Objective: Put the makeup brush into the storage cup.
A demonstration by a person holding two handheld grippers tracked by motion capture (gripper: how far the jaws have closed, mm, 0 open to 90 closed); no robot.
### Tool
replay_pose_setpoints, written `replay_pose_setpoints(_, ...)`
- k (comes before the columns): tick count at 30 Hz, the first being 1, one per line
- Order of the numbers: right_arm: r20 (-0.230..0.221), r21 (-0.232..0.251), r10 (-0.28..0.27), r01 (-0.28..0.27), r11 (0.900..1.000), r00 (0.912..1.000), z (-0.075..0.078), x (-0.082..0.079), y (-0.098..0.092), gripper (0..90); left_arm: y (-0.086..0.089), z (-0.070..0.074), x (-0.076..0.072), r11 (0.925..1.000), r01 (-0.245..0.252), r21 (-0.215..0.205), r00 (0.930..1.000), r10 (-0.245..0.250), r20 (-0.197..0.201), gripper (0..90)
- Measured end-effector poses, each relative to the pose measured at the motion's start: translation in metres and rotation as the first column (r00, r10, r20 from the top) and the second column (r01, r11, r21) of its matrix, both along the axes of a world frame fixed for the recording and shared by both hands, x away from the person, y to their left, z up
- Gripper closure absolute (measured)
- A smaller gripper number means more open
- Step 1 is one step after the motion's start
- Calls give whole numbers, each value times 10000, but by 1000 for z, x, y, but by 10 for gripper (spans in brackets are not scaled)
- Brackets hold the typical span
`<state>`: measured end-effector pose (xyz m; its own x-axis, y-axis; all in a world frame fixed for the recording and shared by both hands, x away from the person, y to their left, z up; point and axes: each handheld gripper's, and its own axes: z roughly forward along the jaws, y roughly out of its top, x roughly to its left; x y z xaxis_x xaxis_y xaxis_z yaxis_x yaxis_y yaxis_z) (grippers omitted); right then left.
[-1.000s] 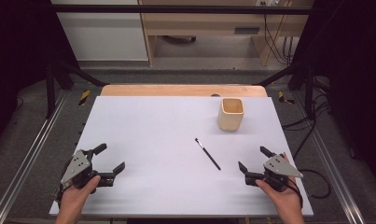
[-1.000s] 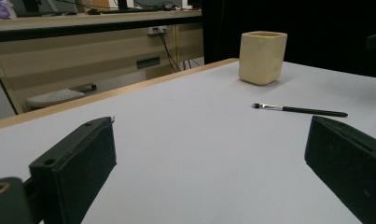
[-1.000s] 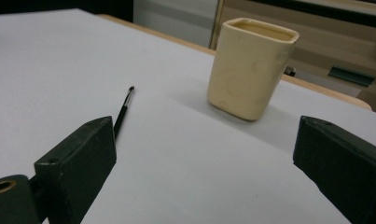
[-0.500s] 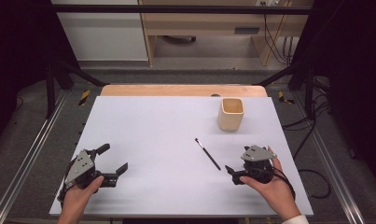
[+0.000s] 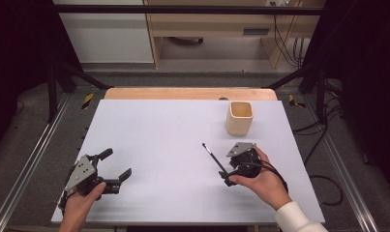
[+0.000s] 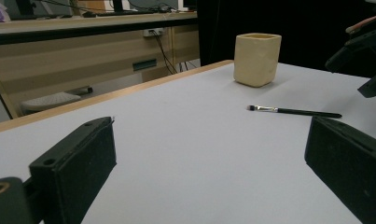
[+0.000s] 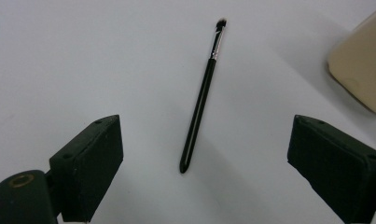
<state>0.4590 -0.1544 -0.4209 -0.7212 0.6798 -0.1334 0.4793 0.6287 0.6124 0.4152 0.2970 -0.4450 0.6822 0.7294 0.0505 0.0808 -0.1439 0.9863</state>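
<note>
A thin black brush (image 5: 213, 155) with a small bristle tip lies on the white table (image 5: 158, 130), right of centre. My right gripper (image 5: 230, 171) hovers open just over its handle end, pointing down at it. In the right gripper view the brush (image 7: 204, 93) runs lengthwise between the two wide-apart jaws, untouched. A beige square cup (image 5: 239, 117) stands upright behind the brush, and its edge (image 7: 360, 74) appears at the right. My left gripper (image 5: 117, 163) rests open near the front left edge, empty, and its view shows the brush (image 6: 293, 111) and the cup (image 6: 256, 58) far off.
A wooden strip (image 5: 183, 93) borders the table's far edge. Metal rails (image 5: 33, 159) run along both sides, with cables on the floor at the right. The other gripper (image 6: 363, 51) appears at the upper right of the left gripper view.
My right gripper has moved left and forward from the front right corner to above the brush's handle end. The left gripper has barely shifted.
</note>
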Motion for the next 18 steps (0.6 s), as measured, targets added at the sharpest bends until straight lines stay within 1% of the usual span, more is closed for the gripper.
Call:
replay_pose_setpoints(1,0,0,0,0,10000,10000,0,0,0,103,0,0,0,10000,0,0,10000,0,0,15)
replay_pose_setpoints(3,-429,-26,9,-11,10000,9991,-1,5,6,103,0,0,0,10000,-17,-21,10000,17,10,15)
replay_pose_setpoints(4,-552,-251,37,-51,9997,9985,-1,10,11,103,1,0,0,10000,-8,-4,10000,8,18,15)
replay_pose_setpoints(5,-587,-370,64,-86,9993,9983,-2,12,13,102,1,0,0,10000,-8,-4,10000,8,18,15)
replay_pose_setpoints(7,-641,-355,72,-95,9993,9979,-3,15,14,102,0,0,0,10000,-6,-9,10000,6,33,15)
replay_pose_setpoints(8,-819,-327,-99,73,9994,9966,-4,19,18,102,0,0,0,10000,9,-22,10000,-9,40,15)
replay_pose_setpoints(11,-874,-501,-112,68,9987,9961,-6,25,19,104,1,1,0,10000,34,-26,10000,-34,15,15)
replay_pose_setpoints(14,-993,-531,-201,149,9985,9949,-7,29,20,104,1,1,0,10000,28,-25,10000,-28,11,15)
replay_pose_setpoints(15,-1091,-462,-330,281,9985,9935,-8,33,20,104,1,0,0,10000,26,-23,10000,-26,4,15)
replay_pose_setpoints(18,-1161,-488,-417,362,9982,9924,-10,38,21,110,0,0,0,10000,45,0,10000,-45,5,15)
